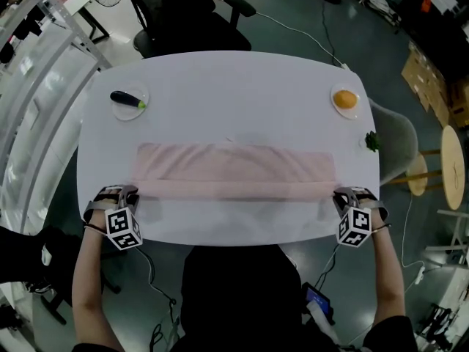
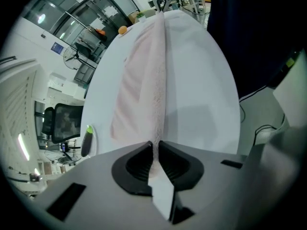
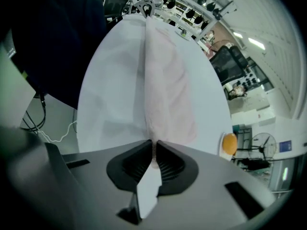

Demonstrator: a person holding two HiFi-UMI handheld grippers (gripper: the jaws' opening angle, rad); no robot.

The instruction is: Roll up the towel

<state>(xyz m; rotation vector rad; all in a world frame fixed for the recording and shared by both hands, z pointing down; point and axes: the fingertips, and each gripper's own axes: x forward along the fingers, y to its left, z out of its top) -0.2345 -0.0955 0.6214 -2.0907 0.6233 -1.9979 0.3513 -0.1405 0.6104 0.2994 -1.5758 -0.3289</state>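
A pale pink towel (image 1: 234,169) lies spread lengthwise across the white table (image 1: 234,79), its near long edge doubled into a thicker band. My left gripper (image 1: 126,196) is at the towel's near left corner and is shut on that edge; in the left gripper view the cloth (image 2: 144,66) runs straight into the closed jaws (image 2: 155,145). At the near right corner my right gripper (image 1: 344,196) is shut on the same edge, and the towel (image 3: 168,75) is pinched between its pads (image 3: 154,146). The held edge looks raised slightly off the table.
A small plate with a dark eggplant-like piece (image 1: 128,100) sits at the far left of the table. A plate with an orange (image 1: 345,99) sits far right, and a green item (image 1: 372,141) is at the right edge. An office chair (image 1: 198,20) stands behind the table; wooden stools (image 1: 453,166) stand to the right.
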